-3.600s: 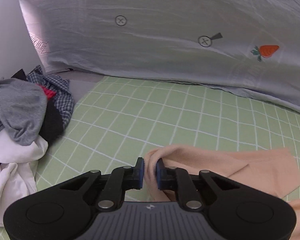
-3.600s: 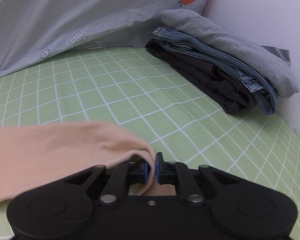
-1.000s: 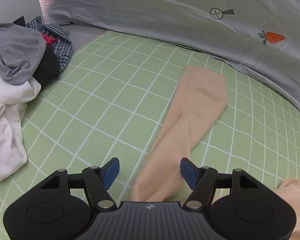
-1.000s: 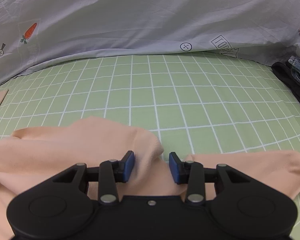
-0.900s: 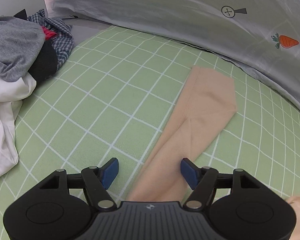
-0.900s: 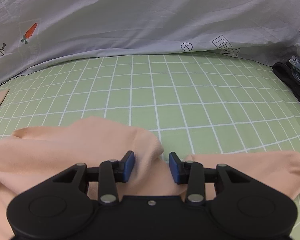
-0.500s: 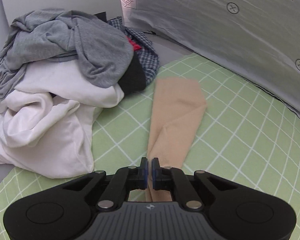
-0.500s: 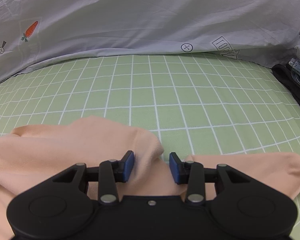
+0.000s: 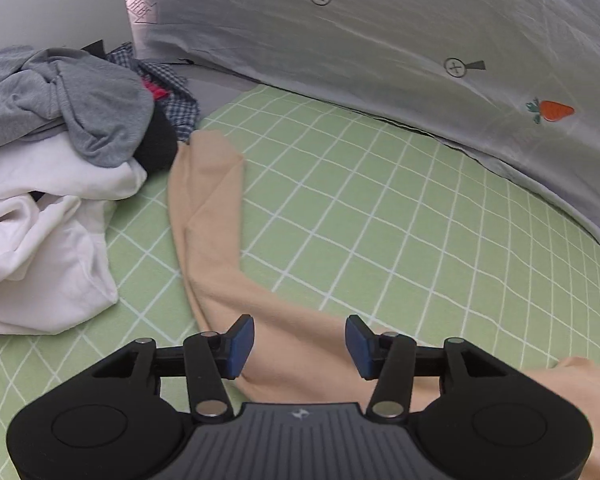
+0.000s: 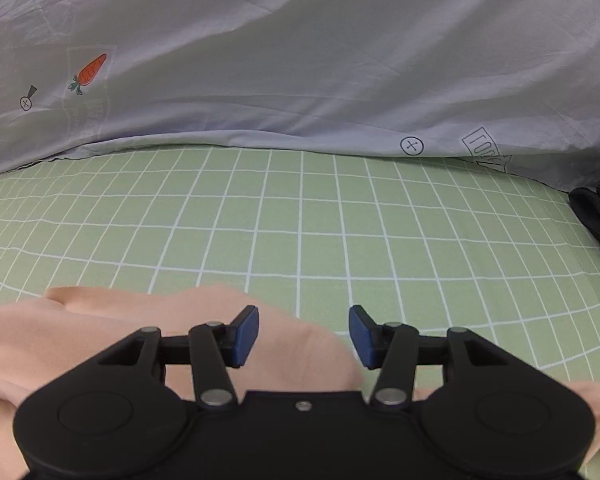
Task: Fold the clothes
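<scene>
A peach garment [image 9: 208, 216] lies on the green checked sheet [image 9: 380, 220]. In the left wrist view one long sleeve runs from my gripper up to the laundry pile. My left gripper [image 9: 300, 342] is open just above that sleeve's near end, holding nothing. In the right wrist view the garment's body [image 10: 100, 332] lies bunched under and to the left of my right gripper [image 10: 303, 336], which is open wide and empty above the cloth edge.
A pile of unfolded clothes, grey [image 9: 72, 100] over white [image 9: 40, 240], sits at the left. A grey carrot-print duvet [image 9: 380, 40] bounds the far side, also in the right wrist view [image 10: 300, 60]. Dark folded clothes [image 10: 596, 216] lie at the right edge.
My left gripper, shut on the sleeve half a second ago, has opened and let it go. My right gripper has opened wider and shifted slightly over the garment.
</scene>
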`<state>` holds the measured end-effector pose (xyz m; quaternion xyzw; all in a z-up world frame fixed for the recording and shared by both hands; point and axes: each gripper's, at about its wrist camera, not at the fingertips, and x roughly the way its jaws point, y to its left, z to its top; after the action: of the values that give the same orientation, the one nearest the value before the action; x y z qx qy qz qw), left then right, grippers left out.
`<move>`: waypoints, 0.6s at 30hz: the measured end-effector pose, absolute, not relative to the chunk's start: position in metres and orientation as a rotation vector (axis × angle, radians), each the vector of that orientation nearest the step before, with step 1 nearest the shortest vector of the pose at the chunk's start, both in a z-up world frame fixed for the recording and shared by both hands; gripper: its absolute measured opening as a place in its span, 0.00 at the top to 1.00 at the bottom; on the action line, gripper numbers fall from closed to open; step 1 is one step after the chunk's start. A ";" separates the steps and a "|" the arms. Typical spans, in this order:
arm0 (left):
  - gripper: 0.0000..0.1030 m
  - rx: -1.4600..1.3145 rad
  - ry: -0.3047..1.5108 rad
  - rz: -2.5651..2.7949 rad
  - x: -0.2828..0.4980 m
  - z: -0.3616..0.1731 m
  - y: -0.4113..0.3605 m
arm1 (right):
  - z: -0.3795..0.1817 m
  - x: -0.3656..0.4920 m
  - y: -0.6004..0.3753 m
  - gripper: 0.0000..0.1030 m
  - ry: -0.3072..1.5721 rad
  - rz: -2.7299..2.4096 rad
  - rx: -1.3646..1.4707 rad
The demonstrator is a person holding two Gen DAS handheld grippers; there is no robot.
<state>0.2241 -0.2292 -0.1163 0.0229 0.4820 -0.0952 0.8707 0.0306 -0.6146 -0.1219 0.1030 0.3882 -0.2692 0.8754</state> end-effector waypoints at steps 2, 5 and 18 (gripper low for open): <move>0.48 0.098 1.021 -0.253 0.223 -0.125 -0.256 | -0.127 0.042 -0.620 0.50 0.820 -0.505 0.228; 0.42 0.127 1.031 -0.267 0.226 -0.131 -0.270 | -0.137 0.053 -0.630 0.50 0.834 -0.447 0.275; 0.38 0.153 1.057 -0.273 0.233 -0.143 -0.287 | -0.120 0.052 -0.635 0.95 0.777 -0.420 0.243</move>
<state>0.2335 -0.2865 -0.1434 0.0728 0.5023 -0.1295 0.8518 0.0516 -0.6350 -0.1205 0.1171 0.3749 -0.2025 0.8970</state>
